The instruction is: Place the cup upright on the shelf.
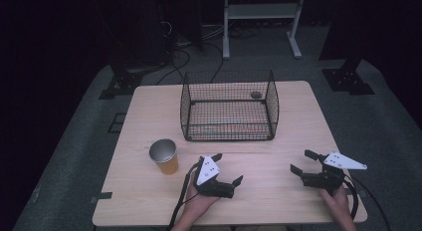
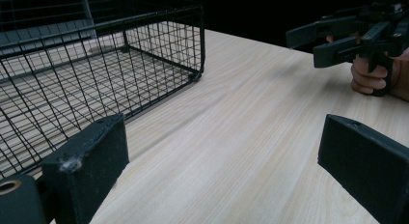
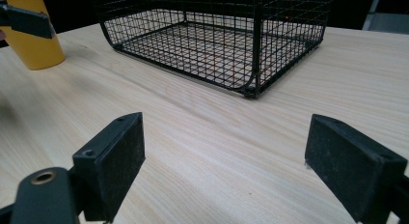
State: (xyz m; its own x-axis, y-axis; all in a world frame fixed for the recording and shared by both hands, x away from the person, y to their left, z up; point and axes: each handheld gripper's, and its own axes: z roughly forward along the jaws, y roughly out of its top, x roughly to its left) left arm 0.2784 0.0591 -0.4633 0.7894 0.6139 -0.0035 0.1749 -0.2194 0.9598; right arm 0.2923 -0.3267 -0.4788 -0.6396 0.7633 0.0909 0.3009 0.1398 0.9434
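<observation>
A black wire basket [image 1: 229, 109] stands empty at the middle back of the wooden table [image 1: 278, 191]. A yellow paper cup [image 1: 164, 156] stands upright to the front left of it. My left gripper [image 1: 227, 168] rests low over the table just right of the cup, jaws wide apart with nothing between them. My right gripper [image 1: 301, 161] is held near the front right, also open and empty. In the left gripper view the basket [image 2: 96, 64] is at the left and the right gripper [image 2: 333, 38] at the top right. The right gripper view has the basket [image 3: 217, 40] ahead and the cup [image 3: 34, 45] at the far left.
A small dark round thing [image 1: 256, 95] lies on the table just behind the basket. A white frame [image 1: 261, 22] and black stands [image 1: 348, 76] are on the floor beyond the table. Bare wood lies between the two grippers.
</observation>
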